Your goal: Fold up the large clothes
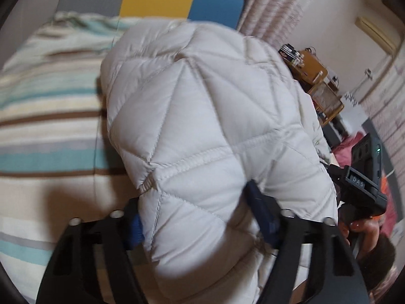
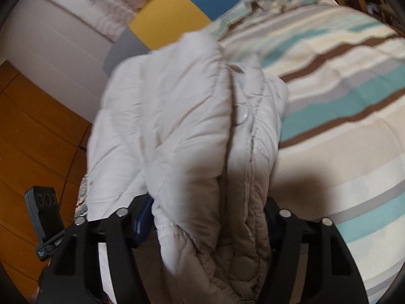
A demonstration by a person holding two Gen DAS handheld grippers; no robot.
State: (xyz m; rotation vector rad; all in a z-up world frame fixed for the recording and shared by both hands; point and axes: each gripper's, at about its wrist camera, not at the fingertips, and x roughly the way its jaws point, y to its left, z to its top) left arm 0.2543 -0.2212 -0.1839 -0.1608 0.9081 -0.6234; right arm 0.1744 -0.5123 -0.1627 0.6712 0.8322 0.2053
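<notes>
**Puffy quilted jacket gripped by both grippers above the striped bed**

The pale quilted jacket filled the middle of both wrist views, bunched into a thick roll over the striped bedspread, which lay at nine o'clock in the left view and at three o'clock in the right view.

The left gripper stood about half open, its blue pads pressed into the padded cloth from either side; it held a fat fold of the jacket. The right gripper stood about equally wide, closed on a bundle of the jacket where the snap-button placket ran up toward twelve o'clock. In the left view the other gripper's body showed at three o'clock, near the jacket's edge.

Judged from the pictures, the jacket would handle as light, soft and springy: the filling compresses under the pads and pushes back, so folds would tend to puff open. The shell looked smooth and probably slippery, so a thin pinch might slide out. The better holds seemed to be the stitched seams, the hem and the placket, where layers are firmer. Nothing fragile showed, though the snaps could catch.
</notes>
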